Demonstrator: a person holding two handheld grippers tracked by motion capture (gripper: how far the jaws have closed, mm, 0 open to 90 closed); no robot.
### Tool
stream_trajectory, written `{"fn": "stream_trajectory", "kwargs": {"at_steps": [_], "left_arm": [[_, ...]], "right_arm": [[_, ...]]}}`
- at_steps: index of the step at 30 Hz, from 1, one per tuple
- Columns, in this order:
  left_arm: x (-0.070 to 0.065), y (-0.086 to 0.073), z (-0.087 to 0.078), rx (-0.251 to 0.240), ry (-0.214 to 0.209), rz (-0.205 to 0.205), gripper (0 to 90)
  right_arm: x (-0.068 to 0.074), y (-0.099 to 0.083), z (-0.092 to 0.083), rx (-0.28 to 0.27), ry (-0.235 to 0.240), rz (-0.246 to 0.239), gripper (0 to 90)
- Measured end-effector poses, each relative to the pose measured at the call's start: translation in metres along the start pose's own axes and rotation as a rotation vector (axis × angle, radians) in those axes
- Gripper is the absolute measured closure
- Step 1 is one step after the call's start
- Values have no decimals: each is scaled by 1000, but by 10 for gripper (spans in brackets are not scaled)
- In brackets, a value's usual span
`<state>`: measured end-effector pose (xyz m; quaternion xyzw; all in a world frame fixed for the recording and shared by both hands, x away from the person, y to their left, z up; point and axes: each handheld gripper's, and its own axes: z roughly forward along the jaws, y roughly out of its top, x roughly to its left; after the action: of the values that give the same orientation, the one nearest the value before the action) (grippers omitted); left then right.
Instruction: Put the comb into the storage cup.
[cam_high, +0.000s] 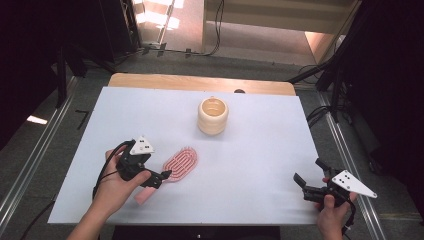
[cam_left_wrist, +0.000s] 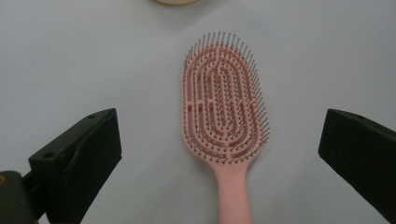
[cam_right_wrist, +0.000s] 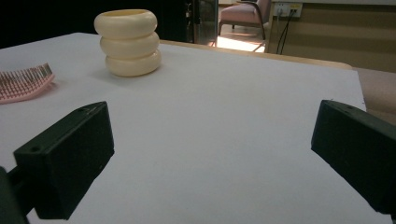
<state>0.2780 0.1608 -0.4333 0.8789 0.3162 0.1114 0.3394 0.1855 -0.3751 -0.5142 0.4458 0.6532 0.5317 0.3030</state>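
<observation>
The left hand-held gripper (cam_high: 159, 176) hovers with jaws apart over the handle of the brush (cam_left_wrist: 223, 116), which lies ungrasped near-left on the bench (cam_high: 260, 150), while the right hand-held gripper (cam_high: 306, 176) waits, jaws apart, near-right.

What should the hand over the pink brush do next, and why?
Probably lower the left gripper straight down and close on the pink brush's handle. Its jaws stand wide open, one on each side of the handle, and the pink brush lies flat on the table, bristles up, not yet held.
</observation>
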Motion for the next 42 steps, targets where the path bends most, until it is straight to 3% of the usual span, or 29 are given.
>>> {"fn": "stream_trajectory", "kwargs": {"at_steps": [4, 9, 14, 24, 28, 34, 42], "left_arm": [[-3, -1, 6, 59, 10, 5, 4], [-8, -4, 16, 126, 34, 10, 70], [-10, -7, 20, 163, 66, -5, 151], [-11, -11, 24, 231, 62, 14, 293], [-8, -13, 25, 245, 57, -6, 307], [-7, -16, 27, 285, 65, -18, 408], [-7, -17, 29, 329, 38, -44, 474]], "right_arm": [[0, 0, 0, -2, -1, -3, 0], [0, 0, 1, 0, -4, -5, 0], [0, 0, 1, 2, -5, -4, 0], [0, 0, 1, 3, -6, -5, 0], [0, 0, 1, 3, -7, -4, 0], [0, 0, 1, 3, -8, -5, 0], [0, 0, 2, 5, -10, -7, 0]]}}
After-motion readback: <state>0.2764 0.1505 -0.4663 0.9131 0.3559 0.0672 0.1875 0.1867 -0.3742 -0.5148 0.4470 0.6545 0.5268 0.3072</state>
